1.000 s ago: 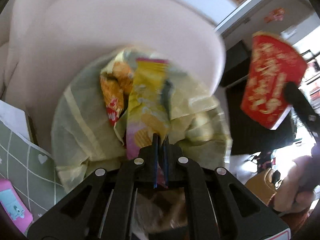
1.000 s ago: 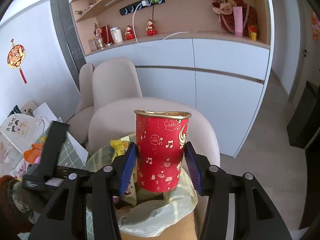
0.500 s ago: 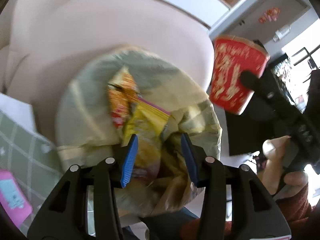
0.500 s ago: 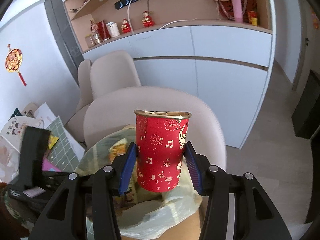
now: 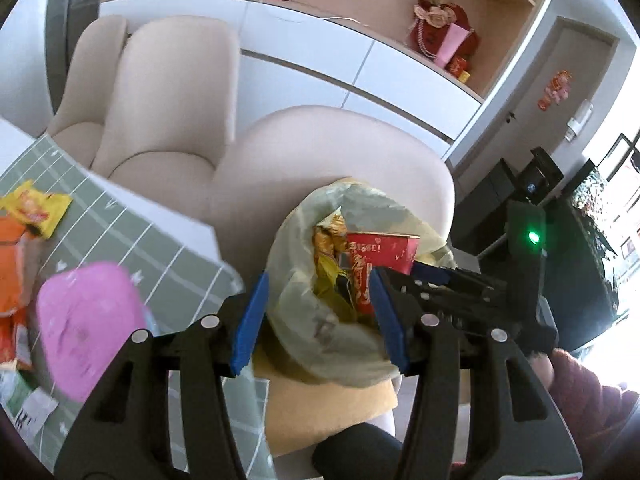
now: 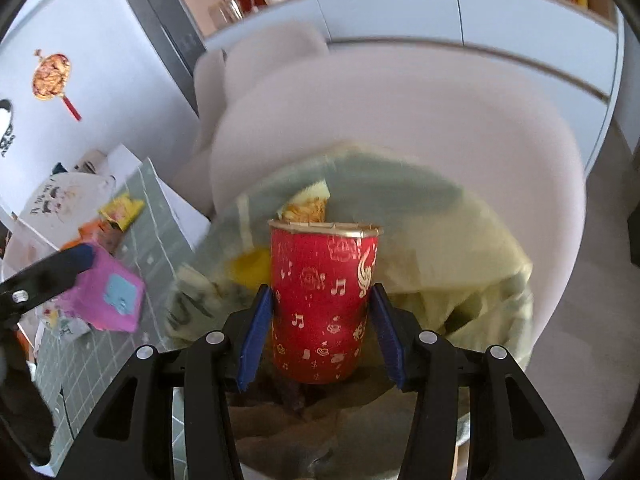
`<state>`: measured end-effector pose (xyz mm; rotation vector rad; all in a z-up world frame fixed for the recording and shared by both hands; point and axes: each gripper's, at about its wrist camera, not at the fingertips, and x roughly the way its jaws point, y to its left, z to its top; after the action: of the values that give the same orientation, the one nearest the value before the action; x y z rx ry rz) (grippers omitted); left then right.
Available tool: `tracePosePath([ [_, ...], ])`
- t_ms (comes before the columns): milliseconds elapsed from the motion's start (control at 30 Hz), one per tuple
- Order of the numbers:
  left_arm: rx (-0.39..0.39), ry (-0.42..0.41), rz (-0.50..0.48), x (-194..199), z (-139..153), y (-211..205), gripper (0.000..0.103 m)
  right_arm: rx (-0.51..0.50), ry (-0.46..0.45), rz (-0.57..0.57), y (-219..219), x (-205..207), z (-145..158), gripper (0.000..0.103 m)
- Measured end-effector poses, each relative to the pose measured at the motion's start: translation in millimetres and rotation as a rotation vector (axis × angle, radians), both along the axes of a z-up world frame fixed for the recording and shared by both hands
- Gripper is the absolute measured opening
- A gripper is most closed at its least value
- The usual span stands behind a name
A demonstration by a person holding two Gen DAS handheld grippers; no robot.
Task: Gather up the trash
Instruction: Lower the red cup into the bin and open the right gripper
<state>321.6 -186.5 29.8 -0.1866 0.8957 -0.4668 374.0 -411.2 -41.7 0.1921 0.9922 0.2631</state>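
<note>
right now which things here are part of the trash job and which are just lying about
Job: red cup held in the right gripper; trash bag; yellow wrapper on the table; left gripper, open.

Lying about: pink box; beige chairs; shelf ornaments.

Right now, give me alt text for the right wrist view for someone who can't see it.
The right gripper, jaws closed on a red paper cup with gold music notes, holds it over a pale yellow-green plastic trash bag holding snack wrappers. Behind stands a beige upholstered chair.
</note>
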Motion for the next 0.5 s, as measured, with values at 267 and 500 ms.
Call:
tracePosePath([
  [267,-0.016,0.001,0.058,-34,1,35,0.05,-0.071,0.049,0.015,15,2,-6,0.048],
  [500,-0.03,-0.017,0.097,-55,3,68,0.052,-0.111,-0.006,-0.054,18,-19,11,0.051],
])
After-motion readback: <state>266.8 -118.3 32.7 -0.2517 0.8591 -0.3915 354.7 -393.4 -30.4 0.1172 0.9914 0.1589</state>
